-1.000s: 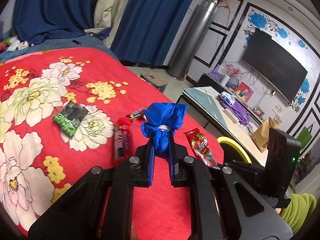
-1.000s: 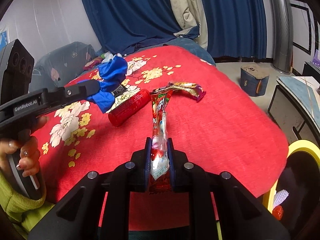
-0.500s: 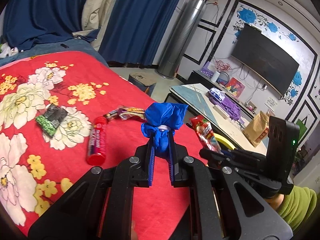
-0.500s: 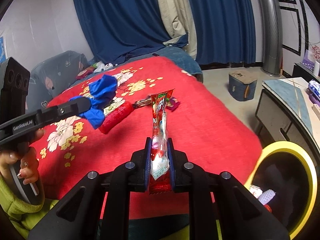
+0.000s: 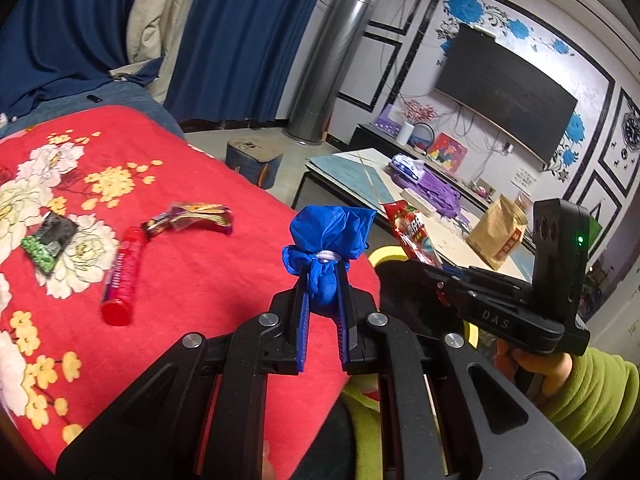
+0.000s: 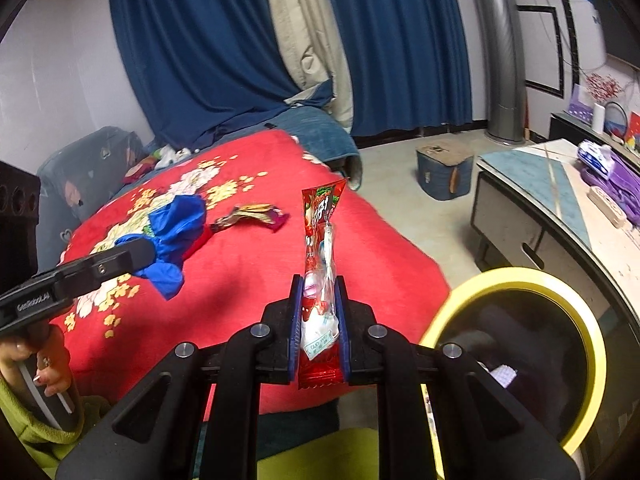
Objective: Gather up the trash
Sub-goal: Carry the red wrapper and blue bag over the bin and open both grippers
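on the blanket (image 5: 192,280) lie a tube (image 5: 120,276), a wrapper (image 5: 192,218) just beyond the tube, and a packet (image 5: 48,240) left of the tube. the bin (image 6: 520,280) stands off the blanket's right edge, with the low table (image 6: 560,200) behind the bin.

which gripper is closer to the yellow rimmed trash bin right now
Right. The right gripper, holding the red snack wrapper, sits just beside the yellow-rimmed bin. The left gripper, holding the blue bundle, is farther off over the red blanket.
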Demonstrator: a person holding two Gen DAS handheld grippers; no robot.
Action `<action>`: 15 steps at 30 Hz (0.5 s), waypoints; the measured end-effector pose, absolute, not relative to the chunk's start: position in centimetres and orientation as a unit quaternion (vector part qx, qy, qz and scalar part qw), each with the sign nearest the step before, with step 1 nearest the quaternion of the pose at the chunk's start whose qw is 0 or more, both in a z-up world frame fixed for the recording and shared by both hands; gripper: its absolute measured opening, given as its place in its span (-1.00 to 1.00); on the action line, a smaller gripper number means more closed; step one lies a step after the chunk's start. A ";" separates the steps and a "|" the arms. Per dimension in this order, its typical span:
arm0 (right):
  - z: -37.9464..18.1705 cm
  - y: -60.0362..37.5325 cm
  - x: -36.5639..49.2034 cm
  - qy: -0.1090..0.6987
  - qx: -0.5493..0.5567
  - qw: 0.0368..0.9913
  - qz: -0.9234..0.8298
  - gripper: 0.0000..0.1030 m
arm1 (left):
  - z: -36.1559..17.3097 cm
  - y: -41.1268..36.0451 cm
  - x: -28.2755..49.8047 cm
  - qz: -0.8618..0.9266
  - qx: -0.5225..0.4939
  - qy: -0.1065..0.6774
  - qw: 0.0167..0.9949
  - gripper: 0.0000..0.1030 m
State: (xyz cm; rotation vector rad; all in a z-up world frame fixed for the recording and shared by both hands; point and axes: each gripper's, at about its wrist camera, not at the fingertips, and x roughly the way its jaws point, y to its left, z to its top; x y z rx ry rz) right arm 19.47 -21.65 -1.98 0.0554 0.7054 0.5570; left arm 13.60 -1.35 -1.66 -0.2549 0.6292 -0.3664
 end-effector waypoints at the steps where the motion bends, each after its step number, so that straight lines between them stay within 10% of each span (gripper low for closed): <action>1: -2.0 -21.9 19.5 0.341 0.029 0.901 0.267 -0.72 | -1.7 -1.7 13.7 -0.181 -0.122 0.308 0.926 -0.87; 15: -2.2 -28.1 19.6 0.329 0.071 0.920 0.200 -0.71 | -1.7 -6.1 15.2 -0.222 -0.100 0.304 0.921 -0.87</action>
